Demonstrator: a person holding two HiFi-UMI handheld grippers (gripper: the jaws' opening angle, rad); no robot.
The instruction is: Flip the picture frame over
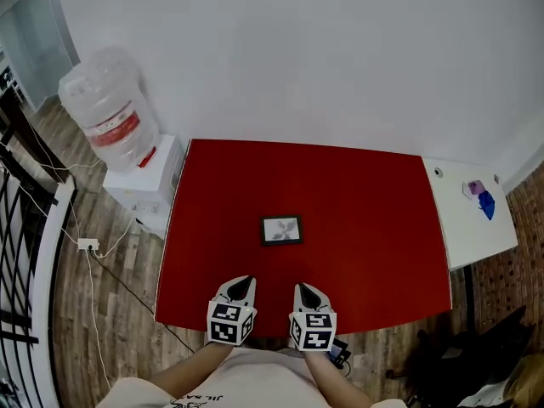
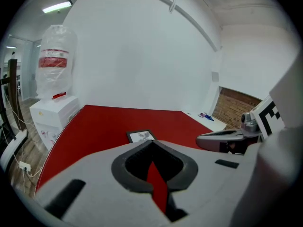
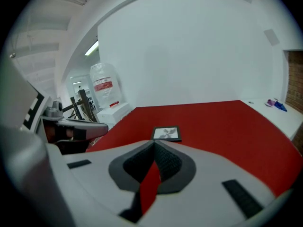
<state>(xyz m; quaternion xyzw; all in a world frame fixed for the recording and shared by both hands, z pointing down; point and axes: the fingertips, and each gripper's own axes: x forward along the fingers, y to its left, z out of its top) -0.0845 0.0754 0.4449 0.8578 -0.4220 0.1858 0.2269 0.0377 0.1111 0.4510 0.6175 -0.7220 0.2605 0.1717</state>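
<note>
Rectangular dark picture frame (image 1: 281,229) lies on red table (image 1: 374,228).

A red table (image 1: 365,219) stands against a white wall (image 1: 323,58). To its left, on the wooden floor (image 1: 102,330), a white water dispenser (image 1: 151,181) carries an upturned clear bottle (image 1: 109,113) with a red label. A white power strip (image 1: 87,245) lies on the floor nearby, with cables running from it. Black railing (image 1: 13,228) lines the far left edge. Just beside the red table's right end is a white side table (image 1: 472,232) bearing a small blue thing (image 1: 486,204) and a purple one (image 1: 473,189), with a brick wall (image 2: 234,109) behind.
</note>
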